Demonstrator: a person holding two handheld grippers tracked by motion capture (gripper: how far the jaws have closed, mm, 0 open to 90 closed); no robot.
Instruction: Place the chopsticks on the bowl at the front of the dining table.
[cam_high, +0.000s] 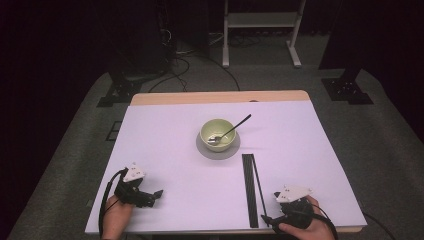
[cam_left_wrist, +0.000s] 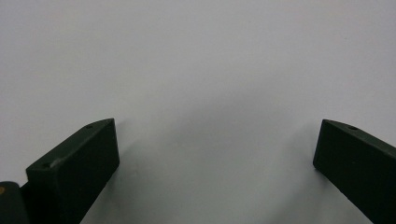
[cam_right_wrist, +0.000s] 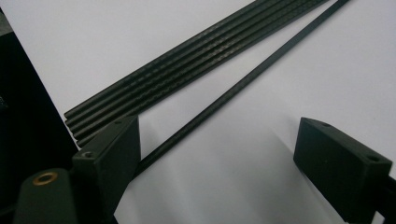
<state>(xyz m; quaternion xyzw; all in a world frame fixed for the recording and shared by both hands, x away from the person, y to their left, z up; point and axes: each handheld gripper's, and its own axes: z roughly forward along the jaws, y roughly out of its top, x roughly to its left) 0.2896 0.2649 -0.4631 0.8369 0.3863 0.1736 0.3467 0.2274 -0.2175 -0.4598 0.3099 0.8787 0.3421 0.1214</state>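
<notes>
A pale green bowl (cam_high: 217, 133) stands on a grey saucer (cam_high: 220, 151) at the table's middle, with a metal spoon (cam_high: 231, 130) leaning in it. Several thin black rods (cam_high: 249, 190) (cam_right_wrist: 187, 70) lie side by side on the white sheet. One single rod (cam_high: 260, 186) (cam_right_wrist: 243, 79) slants off to their right. My right gripper (cam_high: 269, 219) (cam_right_wrist: 219, 154) is open and low by the rods' near ends; the single rod runs behind its left jaw. My left gripper (cam_high: 156, 195) (cam_left_wrist: 217, 154) is open over bare white sheet at the front left, holding nothing.
The white sheet (cam_high: 170, 130) covers a wooden table (cam_high: 220, 96) whose far edge shows. Dark floor, cables and a white stand (cam_high: 260, 22) lie beyond. The table's front edge runs just under both hands.
</notes>
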